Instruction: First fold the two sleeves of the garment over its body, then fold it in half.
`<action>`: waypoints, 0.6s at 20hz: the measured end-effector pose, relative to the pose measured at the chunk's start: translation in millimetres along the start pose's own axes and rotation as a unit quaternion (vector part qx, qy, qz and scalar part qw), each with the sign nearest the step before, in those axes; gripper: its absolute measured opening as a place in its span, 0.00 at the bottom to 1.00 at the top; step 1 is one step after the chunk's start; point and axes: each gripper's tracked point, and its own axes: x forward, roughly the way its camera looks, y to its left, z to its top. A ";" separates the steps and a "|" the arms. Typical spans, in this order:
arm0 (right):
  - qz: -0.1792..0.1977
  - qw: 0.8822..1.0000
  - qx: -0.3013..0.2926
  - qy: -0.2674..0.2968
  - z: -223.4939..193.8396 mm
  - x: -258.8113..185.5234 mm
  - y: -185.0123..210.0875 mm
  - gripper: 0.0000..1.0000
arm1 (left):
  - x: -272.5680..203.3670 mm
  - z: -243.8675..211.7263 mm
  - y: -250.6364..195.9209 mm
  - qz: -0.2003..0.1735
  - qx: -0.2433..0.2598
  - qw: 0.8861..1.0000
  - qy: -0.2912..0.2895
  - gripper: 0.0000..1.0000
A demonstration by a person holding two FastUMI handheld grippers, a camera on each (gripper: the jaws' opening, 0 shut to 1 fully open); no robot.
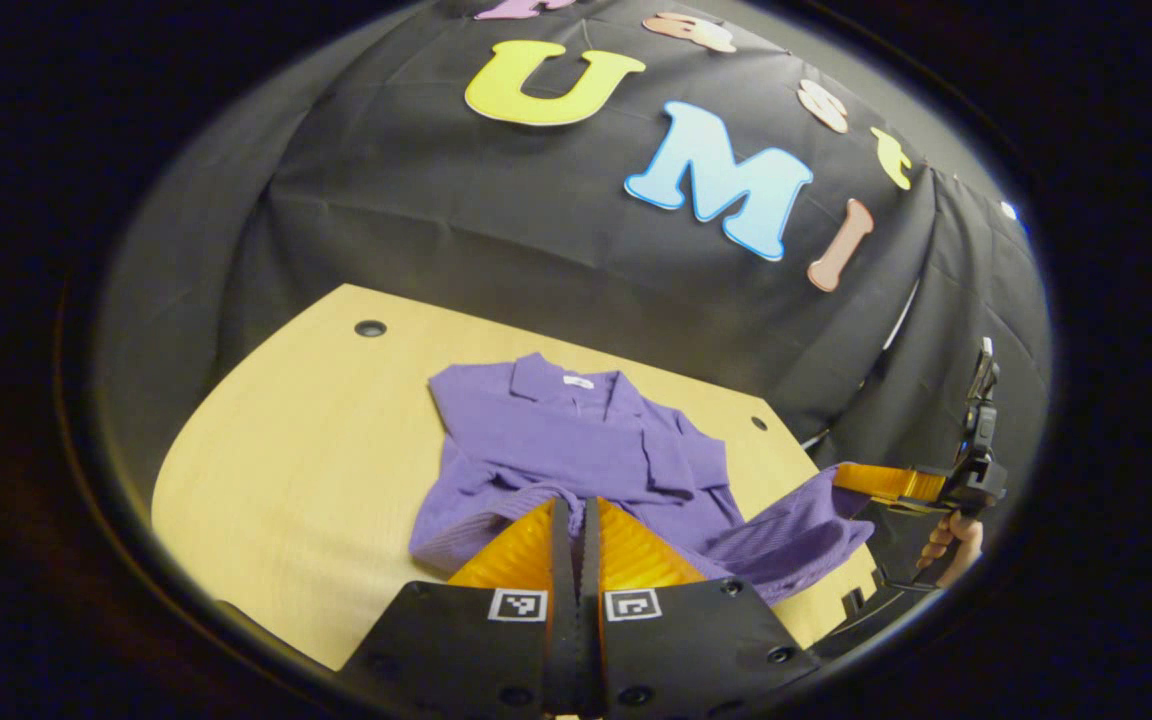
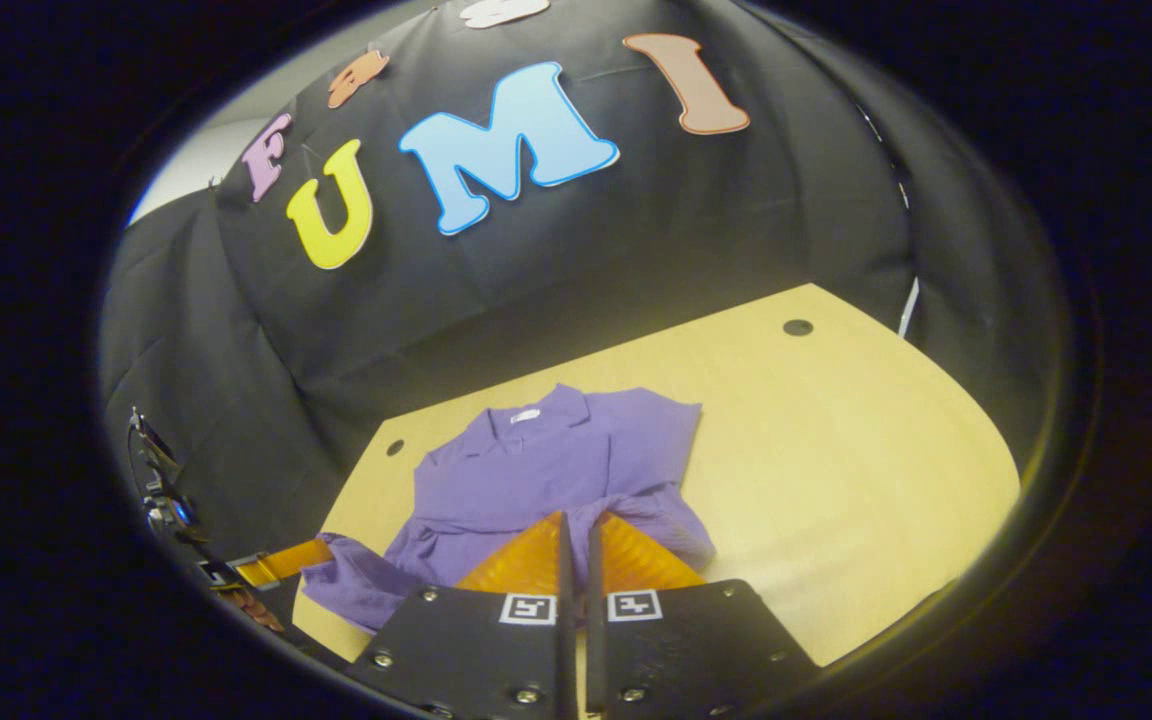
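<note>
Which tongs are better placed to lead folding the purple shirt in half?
Left, narrowly. Both are shut on the hem, but the left tongs face the collar straight ahead, while the right tongs hold their corner pulled out sideways near the table edge.

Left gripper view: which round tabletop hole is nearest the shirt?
The right-hand hole by the light wooden table's far edge, just off the purple polo shirt's shoulder; the left hole has bare wood between.

Pale wooden table (image 1: 286, 480) with round holes (image 1: 370, 328)
</note>
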 end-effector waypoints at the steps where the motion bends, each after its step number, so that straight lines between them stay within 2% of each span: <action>1: 0.000 1.000 -0.014 -0.002 9.5 11.1 -1.3 0.04 | 12.0 10.1 0.7 0.004 -0.002 1.000 -0.005 0.07; 5: 0.018 0.999 -0.037 -0.005 45.3 59.9 -1.0 0.04 | 62.8 49.3 6.3 0.025 0.002 0.999 -0.024 0.07; 12: 0.032 0.999 -0.042 -0.001 87.3 145.8 -7.1 0.04 | 154.1 100.7 20.7 0.060 0.035 0.997 -0.041 0.07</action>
